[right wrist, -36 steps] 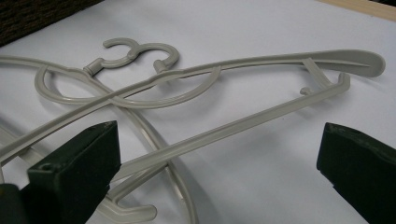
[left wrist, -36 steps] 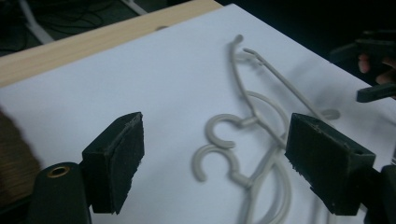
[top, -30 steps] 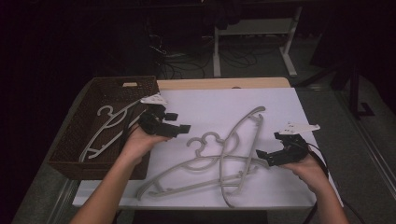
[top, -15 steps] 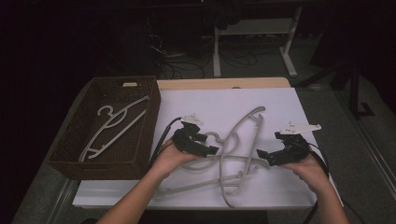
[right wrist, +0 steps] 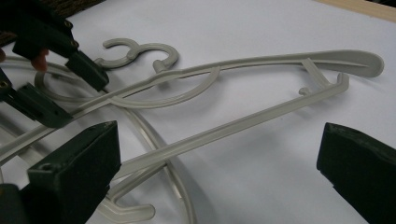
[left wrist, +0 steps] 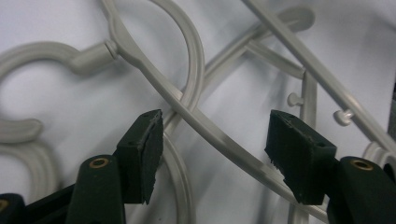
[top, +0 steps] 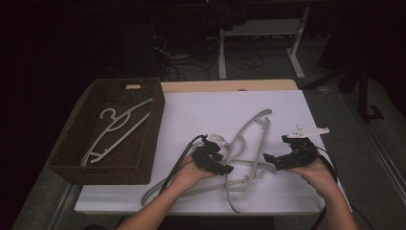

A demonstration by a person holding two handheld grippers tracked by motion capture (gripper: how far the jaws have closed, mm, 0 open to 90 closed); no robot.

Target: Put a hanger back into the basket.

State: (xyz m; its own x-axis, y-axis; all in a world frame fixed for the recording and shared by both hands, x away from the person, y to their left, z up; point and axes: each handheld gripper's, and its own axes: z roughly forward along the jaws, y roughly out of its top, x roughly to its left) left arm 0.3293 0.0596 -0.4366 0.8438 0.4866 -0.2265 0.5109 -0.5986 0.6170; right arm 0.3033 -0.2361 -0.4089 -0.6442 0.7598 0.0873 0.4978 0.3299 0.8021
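Several grey plastic hangers [top: 249, 139] lie tangled on the white-covered table. My left gripper [top: 218, 158] is low over the pile's left part. In the left gripper view its jaws [left wrist: 212, 140] straddle one thin hanger arm [left wrist: 154, 70]; they have just been closing, and the pads still stand clear of the arm. My right gripper [top: 276, 149] rests at the pile's right side, open wide. In the right gripper view its jaws [right wrist: 222, 140] frame a long hanger [right wrist: 261, 60], with the left gripper [right wrist: 79, 98] farther off at the upper left.
A brown wicker basket [top: 72, 158] stands at the table's left and holds one grey hanger [top: 117, 125]. The white cover [top: 201, 110] reaches to a wooden strip [top: 230, 85] at the back. Table legs and cables lie on the dark floor beyond.
My left gripper has travelled from the basket's edge rightward and down onto the hanger pile, and its jaws stand narrower. The right gripper has kept still.
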